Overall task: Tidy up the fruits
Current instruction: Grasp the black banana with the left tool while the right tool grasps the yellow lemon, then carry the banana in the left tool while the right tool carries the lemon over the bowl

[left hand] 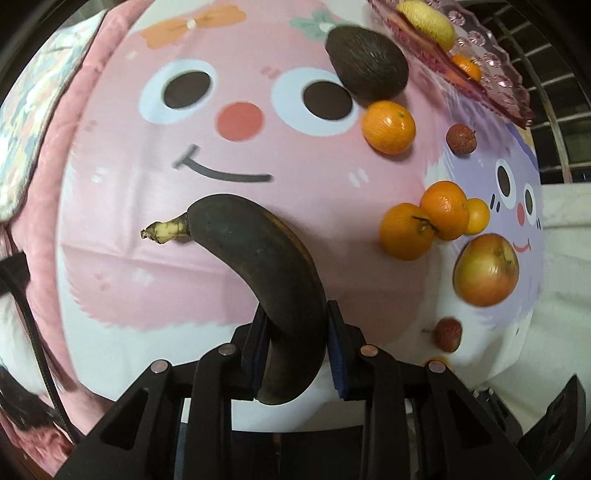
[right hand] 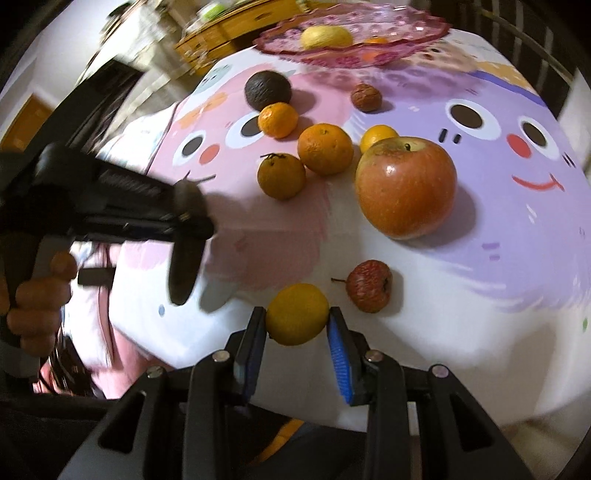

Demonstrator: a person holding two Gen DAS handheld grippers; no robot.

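Observation:
My left gripper [left hand: 295, 325] is shut on a blackened banana [left hand: 266, 254], held above the cartoon tablecloth [left hand: 184, 155] with its stem pointing left. In the right wrist view that same gripper [right hand: 184, 258] hangs at the left, pointing down, with a hand [right hand: 33, 306] on its grip. My right gripper [right hand: 297, 321] is shut on a small yellow-orange citrus [right hand: 297, 314] near the table's front edge. A pink glass fruit plate [right hand: 406, 33] stands at the far side, holding a yellow fruit [right hand: 325, 37] and a small orange [left hand: 467, 67].
Loose on the cloth lie a dark avocado [right hand: 267, 89], several oranges [right hand: 325, 147], a red apple [right hand: 406, 188], a shrivelled red fruit [right hand: 369, 286] and a brown one [right hand: 365, 96]. A wooden tray [right hand: 229, 26] sits beyond the plate. A pink cushion [left hand: 48, 147] lies left.

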